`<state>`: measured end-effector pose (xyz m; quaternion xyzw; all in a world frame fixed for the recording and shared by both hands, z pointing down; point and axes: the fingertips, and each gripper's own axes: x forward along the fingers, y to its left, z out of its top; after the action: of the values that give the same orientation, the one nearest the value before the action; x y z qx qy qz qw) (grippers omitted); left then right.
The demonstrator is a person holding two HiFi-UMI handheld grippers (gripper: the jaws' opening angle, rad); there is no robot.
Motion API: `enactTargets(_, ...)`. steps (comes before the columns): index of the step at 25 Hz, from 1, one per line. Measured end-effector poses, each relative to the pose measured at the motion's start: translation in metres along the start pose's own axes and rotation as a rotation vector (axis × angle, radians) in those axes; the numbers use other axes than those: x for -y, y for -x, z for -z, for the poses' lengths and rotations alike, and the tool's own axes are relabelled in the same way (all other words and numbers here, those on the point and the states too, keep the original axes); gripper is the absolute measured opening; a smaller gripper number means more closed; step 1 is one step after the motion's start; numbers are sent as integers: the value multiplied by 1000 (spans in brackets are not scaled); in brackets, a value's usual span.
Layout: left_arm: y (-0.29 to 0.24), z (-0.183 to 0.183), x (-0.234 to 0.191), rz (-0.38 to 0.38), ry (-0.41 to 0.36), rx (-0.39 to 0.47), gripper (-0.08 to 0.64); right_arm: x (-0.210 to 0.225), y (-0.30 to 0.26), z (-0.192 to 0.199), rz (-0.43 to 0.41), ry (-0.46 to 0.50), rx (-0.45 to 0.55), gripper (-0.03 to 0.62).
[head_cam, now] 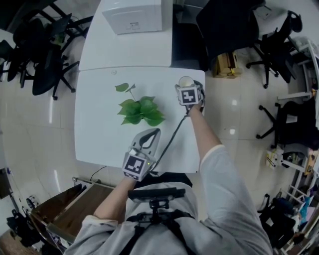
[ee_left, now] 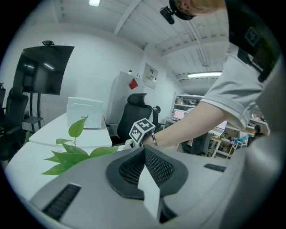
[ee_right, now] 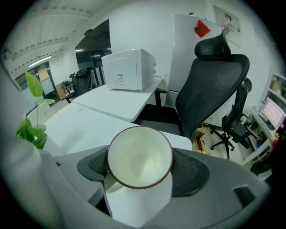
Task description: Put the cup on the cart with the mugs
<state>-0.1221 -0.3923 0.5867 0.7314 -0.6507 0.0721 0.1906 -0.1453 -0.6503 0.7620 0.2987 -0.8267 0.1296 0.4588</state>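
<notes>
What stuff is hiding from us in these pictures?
- Cart with mugs: in none of the views.
- White cup with dark rim: its outside and base. The right gripper view looks into it from above; in the head view the right gripper covers most of it.
- Green leafy plant: what it grows from. In the head view its leaves cover that.

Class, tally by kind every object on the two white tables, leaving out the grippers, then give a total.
cup: 1
leafy plant: 1
white appliance: 1
Total: 3
</notes>
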Motion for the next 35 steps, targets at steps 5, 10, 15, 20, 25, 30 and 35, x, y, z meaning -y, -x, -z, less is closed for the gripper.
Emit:
enactTargets(5, 7, 6, -2, 0, 4, 1, 2, -1, 11, 2, -15, -8, 8, 405)
enactTargets(10, 12, 7, -3, 8, -4, 2, 2, -3, 39, -10, -40, 12, 37, 405)
enactTargets(15, 18, -2, -2, 17, -17, 13, 2, -13, 79, -12, -91, 1, 59, 405)
enactTargets(20, 30, -13, 4, 23, -28, 15, 2, -22, 139, -13, -127, 28, 116, 405)
enactTargets(25, 44, -18, 5, 33, -53, 25, 2, -41, 198, 7, -159, 48, 157, 405)
enactTargets(30, 57, -26, 7, 52, -74, 23, 2, -59, 250, 37, -166, 44, 188, 405)
enactTargets(35, 70, -26, 5, 93, -98, 27, 2, -74, 279, 71, -130, -7, 203, 405)
